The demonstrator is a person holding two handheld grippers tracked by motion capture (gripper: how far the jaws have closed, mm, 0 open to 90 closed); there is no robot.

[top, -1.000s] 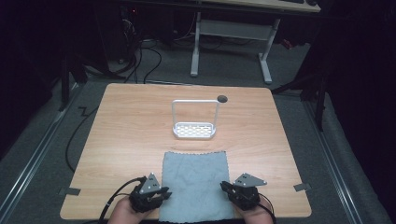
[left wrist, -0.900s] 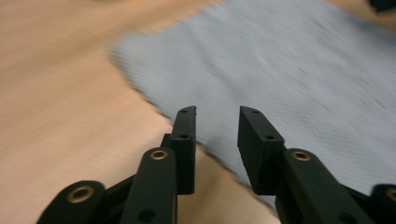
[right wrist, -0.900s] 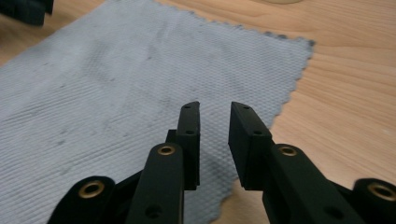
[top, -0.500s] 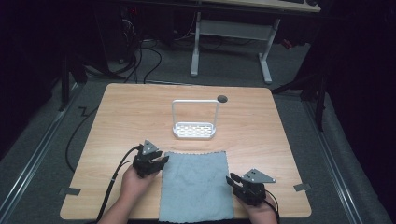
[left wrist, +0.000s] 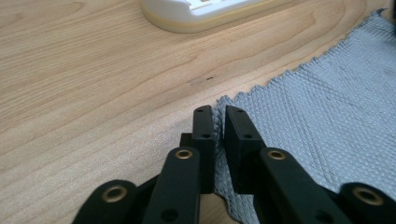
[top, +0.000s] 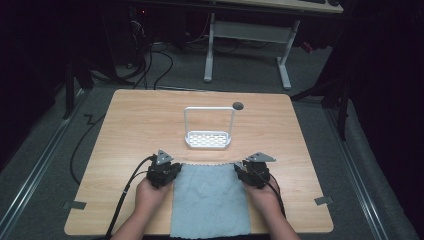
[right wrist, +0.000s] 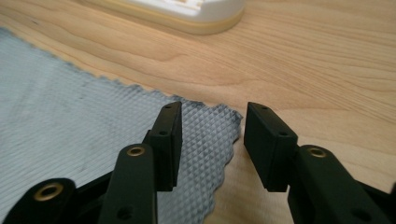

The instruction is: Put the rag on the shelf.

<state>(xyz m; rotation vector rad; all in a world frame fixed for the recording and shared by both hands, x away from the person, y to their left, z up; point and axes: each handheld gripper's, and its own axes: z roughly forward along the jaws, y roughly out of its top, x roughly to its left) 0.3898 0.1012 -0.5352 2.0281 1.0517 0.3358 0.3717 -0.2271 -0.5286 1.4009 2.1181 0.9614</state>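
Note:
A grey-blue waffle-weave cloth (top: 210, 200) lies flat on the wooden table (top: 130, 130), reaching its near edge. My left gripper (top: 172, 168) is at the cloth's far left corner. In the left gripper view its jaws have just been closing, and the left gripper (left wrist: 219, 114) is shut on that corner of the cloth (left wrist: 317, 121). My right gripper (top: 243, 169) is at the far right corner. The right gripper (right wrist: 212, 116) has just been opening and stands open, with the corner of the cloth (right wrist: 70, 112) lying between its jaws, unpinched.
A white perforated rack (top: 208, 135) with a tall wire handle stands just beyond the cloth, mid-table; its base shows as the rack (left wrist: 205, 9) and the rack (right wrist: 187, 9). A dark round hole (top: 238, 105) sits near the table's far edge. Bare wood lies either side.
Both hands have moved from the cloth's near end to its far corners, the left first, then the right. The cloth has stayed flat in place.

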